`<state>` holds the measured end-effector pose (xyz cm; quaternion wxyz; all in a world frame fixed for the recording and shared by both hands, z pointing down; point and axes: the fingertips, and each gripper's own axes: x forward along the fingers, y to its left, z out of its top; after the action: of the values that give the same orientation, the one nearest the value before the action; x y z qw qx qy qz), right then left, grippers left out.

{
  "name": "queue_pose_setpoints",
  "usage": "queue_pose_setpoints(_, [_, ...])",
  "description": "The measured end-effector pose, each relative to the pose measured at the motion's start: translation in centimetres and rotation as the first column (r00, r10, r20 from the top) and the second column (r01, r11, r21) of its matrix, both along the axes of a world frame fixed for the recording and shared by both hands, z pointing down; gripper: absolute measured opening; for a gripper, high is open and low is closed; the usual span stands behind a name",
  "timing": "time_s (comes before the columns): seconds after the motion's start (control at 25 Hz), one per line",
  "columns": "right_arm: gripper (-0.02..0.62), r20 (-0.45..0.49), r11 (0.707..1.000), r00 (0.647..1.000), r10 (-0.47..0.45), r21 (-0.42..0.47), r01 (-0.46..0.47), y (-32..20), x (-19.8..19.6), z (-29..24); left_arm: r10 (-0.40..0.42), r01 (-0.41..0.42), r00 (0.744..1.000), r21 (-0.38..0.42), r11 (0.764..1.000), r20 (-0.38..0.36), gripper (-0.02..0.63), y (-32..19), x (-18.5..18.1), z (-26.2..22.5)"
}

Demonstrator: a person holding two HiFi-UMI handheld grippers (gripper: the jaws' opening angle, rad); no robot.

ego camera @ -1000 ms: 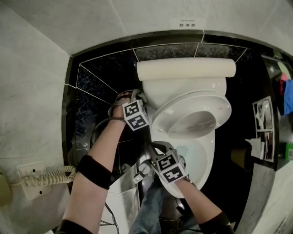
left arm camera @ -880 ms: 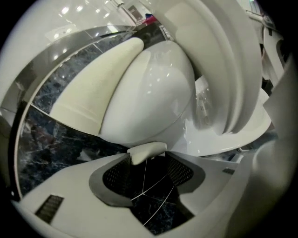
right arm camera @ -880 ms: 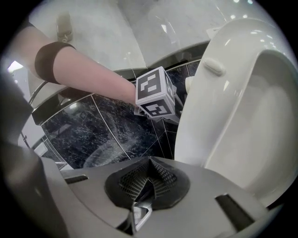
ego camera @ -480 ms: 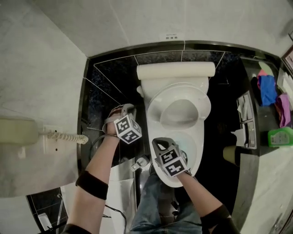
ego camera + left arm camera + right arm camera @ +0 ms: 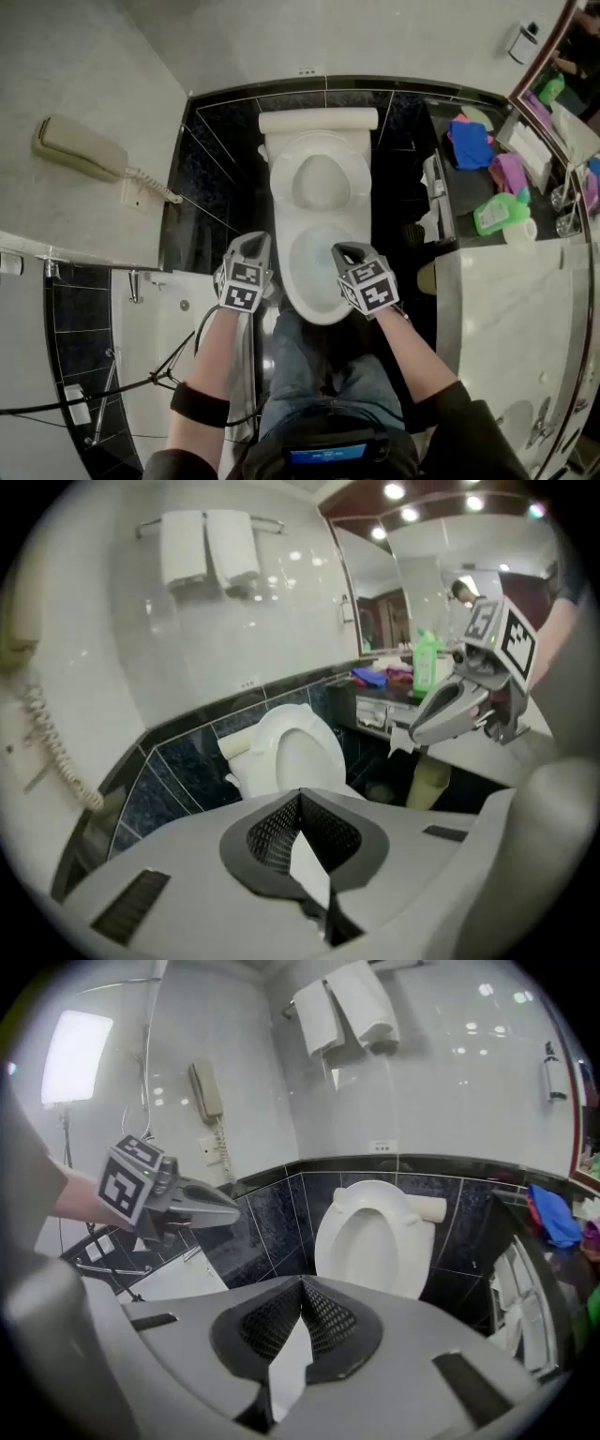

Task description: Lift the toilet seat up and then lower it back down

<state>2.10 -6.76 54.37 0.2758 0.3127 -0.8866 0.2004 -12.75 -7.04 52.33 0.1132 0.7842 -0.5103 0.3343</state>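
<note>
The white toilet (image 5: 317, 281) stands against the black tiled wall. Its seat (image 5: 319, 180) is raised upright against the tank (image 5: 319, 120); it also shows in the left gripper view (image 5: 286, 754) and the right gripper view (image 5: 370, 1237). My left gripper (image 5: 254, 244) hovers left of the bowl's front, clear of the seat. Its jaws have just been closing with nothing between them, and they are shut. My right gripper (image 5: 345, 251) hangs over the bowl's front right, also shut and empty. Each gripper sees the other: the right gripper (image 5: 448, 710) and the left gripper (image 5: 202, 1206).
A wall phone (image 5: 80, 148) with a coiled cord hangs at the left. The counter (image 5: 506, 309) at the right holds a green bottle (image 5: 495, 214) and coloured cloths (image 5: 469, 141). Towels (image 5: 208, 547) hang high on the wall. The person's jeans (image 5: 314, 384) are in front of the bowl.
Both grippers have drawn back from the toilet towards the person and risen. The seat has gone from half lifted to upright. The head view now takes in more of the room.
</note>
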Motion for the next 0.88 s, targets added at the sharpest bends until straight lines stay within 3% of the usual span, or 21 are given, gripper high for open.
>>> queue_pose_setpoints(0.12, [0.005,-0.001,1.000,1.000,0.028,0.000,-0.028,3.3,5.2,-3.2,-0.111,0.113,0.988,0.020,0.993,-0.104,0.005,5.8,1.3,-3.8])
queue_pose_setpoints(0.4, [0.005,-0.031,0.992,0.992,0.119,-0.044,-0.120,9.6,15.0,-5.3,-0.230,0.233,0.953,-0.006,0.972,-0.199,0.005,14.8,3.7,-9.0])
queue_pose_setpoints(0.64, [0.005,-0.014,0.976,0.977,0.211,-0.061,-0.211,12.7,17.5,-7.5,-0.260,0.261,0.935,-0.029,0.965,-0.241,0.005,17.6,3.0,-10.7])
queue_pose_setpoints(0.88, [0.005,-0.059,0.976,0.975,0.214,-0.035,-0.216,15.1,16.7,-6.9,-0.249,0.240,0.931,-0.064,0.969,-0.267,0.005,19.3,0.9,-10.2])
